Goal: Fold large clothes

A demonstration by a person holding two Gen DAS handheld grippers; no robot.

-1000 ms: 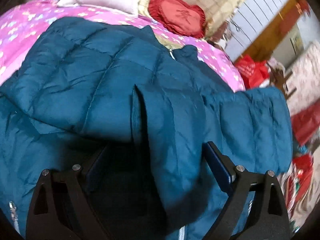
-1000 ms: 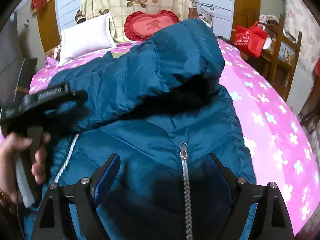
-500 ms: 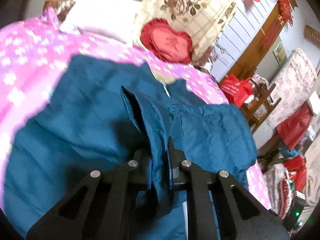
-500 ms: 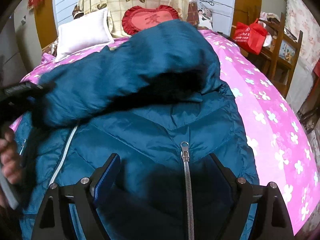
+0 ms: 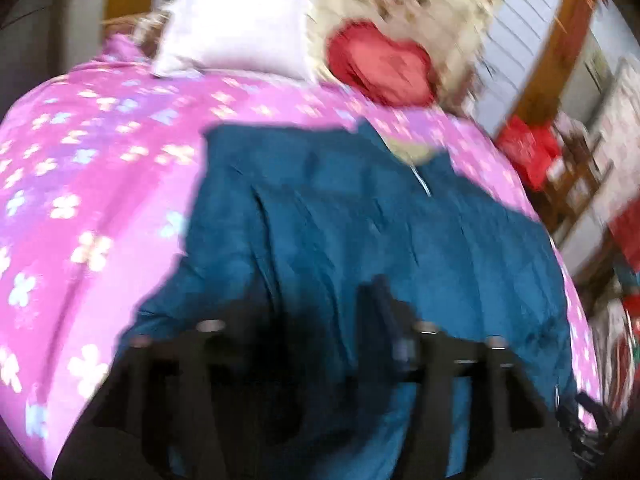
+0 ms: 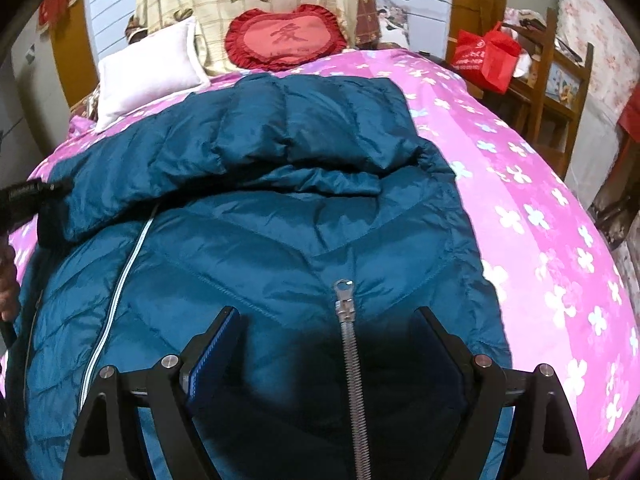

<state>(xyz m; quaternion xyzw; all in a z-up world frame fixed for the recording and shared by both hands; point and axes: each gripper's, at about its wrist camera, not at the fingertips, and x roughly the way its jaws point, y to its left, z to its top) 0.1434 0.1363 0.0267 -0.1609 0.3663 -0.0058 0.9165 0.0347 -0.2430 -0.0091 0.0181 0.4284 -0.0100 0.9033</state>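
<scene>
Presently the teal down jacket (image 6: 280, 240) lay face-up on the bed (image 6: 540, 200), its long axis running from the hem under the cameras toward the white pillow (image 6: 148, 76) and red heart cushion (image 6: 286, 38) at the head. One sleeve (image 6: 256, 136) was folded crosswise over the chest, its cuff end at the jacket's left edge. Left gripper (image 5: 316, 320) sat just past that edge, view blurred; jaws had just been opening, stood roughly half apart, and no fabric could be made out between them, so the sleeve read as released. Right gripper (image 6: 324, 340) hovered over the lower front with jaws wide and nothing gripped, straddling the closed zipper (image 6: 352, 380), whose pull lay just ahead between the tips. Judgement: the next fold likely runs along the long axis, hem toward collar; the right gripper was nearer the hem, directly below it. Containers: only a red bag (image 6: 486, 56) on the wooden rack (image 6: 560, 80) beside the bed, contents not visible.
</scene>
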